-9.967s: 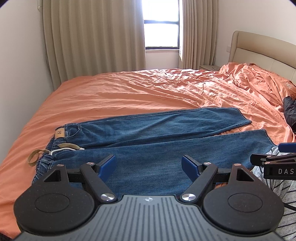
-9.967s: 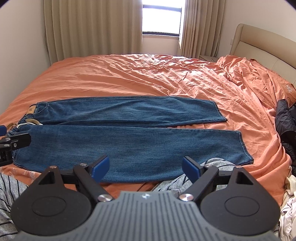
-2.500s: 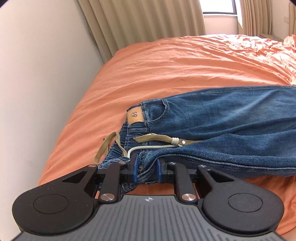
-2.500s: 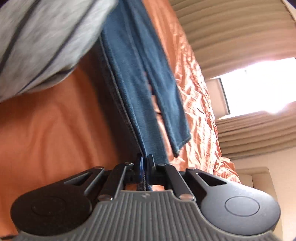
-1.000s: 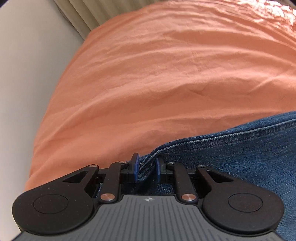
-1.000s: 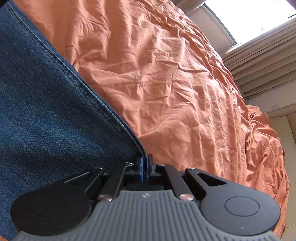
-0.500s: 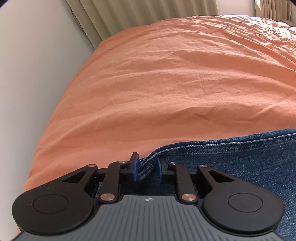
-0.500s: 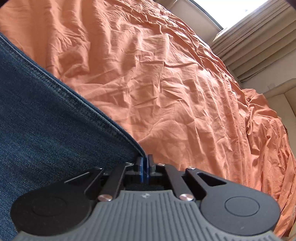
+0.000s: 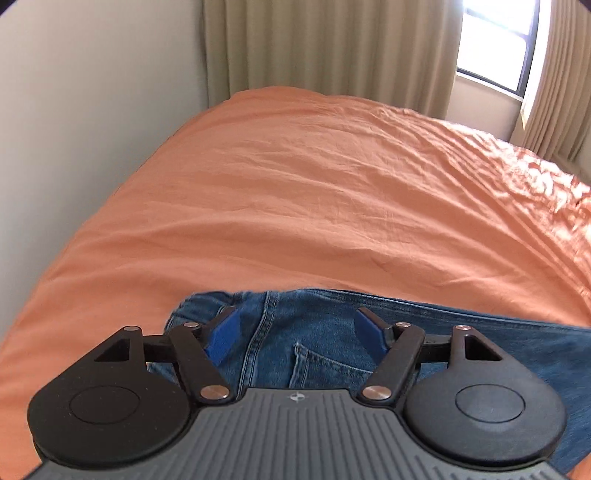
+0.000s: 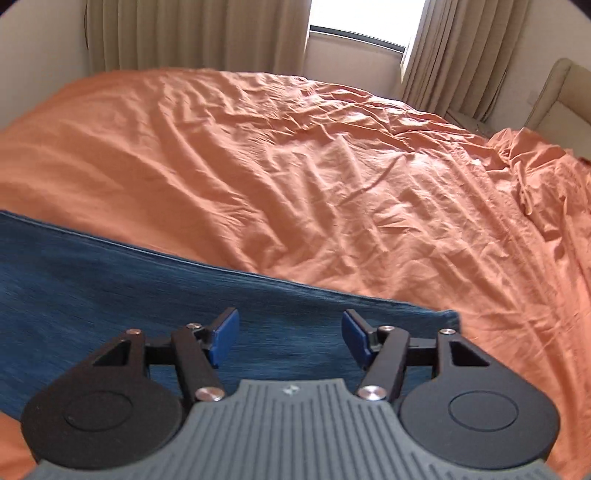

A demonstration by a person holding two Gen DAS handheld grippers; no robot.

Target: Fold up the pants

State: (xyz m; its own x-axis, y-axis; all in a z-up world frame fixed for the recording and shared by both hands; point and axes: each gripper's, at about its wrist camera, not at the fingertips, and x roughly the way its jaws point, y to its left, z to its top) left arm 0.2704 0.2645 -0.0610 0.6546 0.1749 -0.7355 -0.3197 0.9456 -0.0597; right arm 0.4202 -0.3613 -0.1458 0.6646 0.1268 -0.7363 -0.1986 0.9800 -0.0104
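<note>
Black gripper (image 9: 297, 332) arms, blue-padded fingers (image 9: 221, 338), silver screws

Orange bedsheet (image 10: 332, 177) – beige curtains (image 9: 325, 48), bright window (image 10: 354, 18).

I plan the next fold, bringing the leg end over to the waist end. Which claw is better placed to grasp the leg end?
The right claw: it is opening directly above the hem end of the blue denim pants. The left claw, also opening, hovers above the pocket end instead.
</note>
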